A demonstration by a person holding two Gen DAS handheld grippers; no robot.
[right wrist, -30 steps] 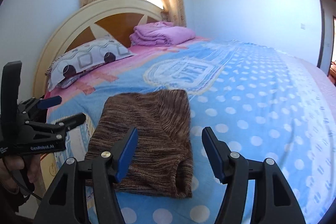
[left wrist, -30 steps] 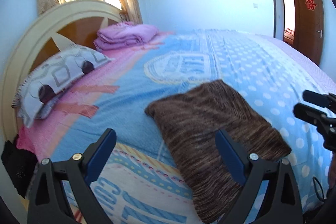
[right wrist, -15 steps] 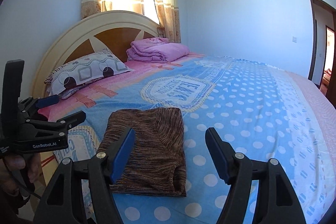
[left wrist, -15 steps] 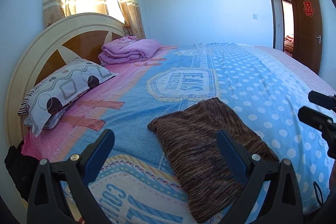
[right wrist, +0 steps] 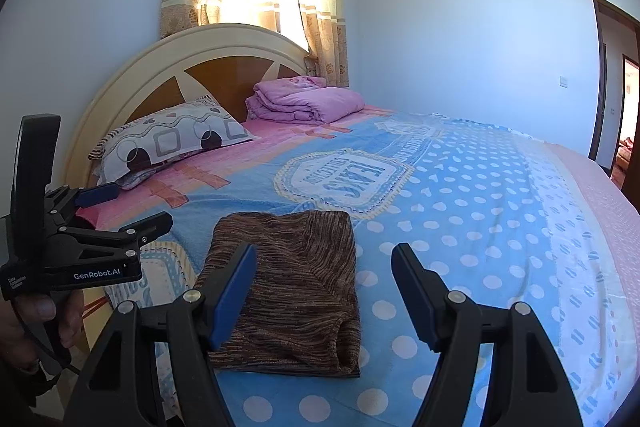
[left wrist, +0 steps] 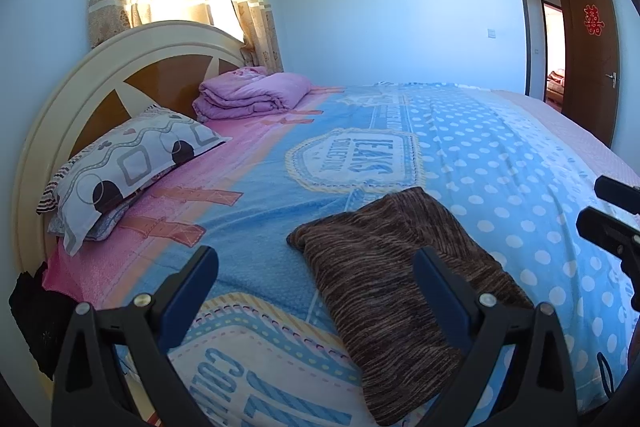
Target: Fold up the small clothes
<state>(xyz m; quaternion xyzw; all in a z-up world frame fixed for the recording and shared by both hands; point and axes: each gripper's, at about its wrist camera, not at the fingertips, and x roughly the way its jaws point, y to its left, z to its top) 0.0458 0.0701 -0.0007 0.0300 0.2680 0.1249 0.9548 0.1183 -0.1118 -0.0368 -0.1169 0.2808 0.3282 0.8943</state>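
I am holding my left gripper [left wrist: 316, 267] with its blue-padded fingers spread wide, pinching nothing, low in the left wrist frame. My right gripper [right wrist: 324, 267] is likewise gaping and empty at the bottom of its own frame. Between and just beyond the fingers, the brown striped knitted garment [right wrist: 292, 287] is lying folded into a flat rectangle on the blue polka-dot blanket [right wrist: 480, 207], lower centre in both views. Its melange stripes are running in differing directions across overlapping layers, and a rolled edge is showing at its lower right corner. My right finger is covering part of its left edge; in the left wrist view both fingers are cutting off its near end. The white patterned pillow [left wrist: 124, 163] is resting at middle left against the cream and wood headboard [left wrist: 120, 67], with the folded lilac quilt [left wrist: 252, 91] beside it. A dark object at lower left is too cut off to identify.
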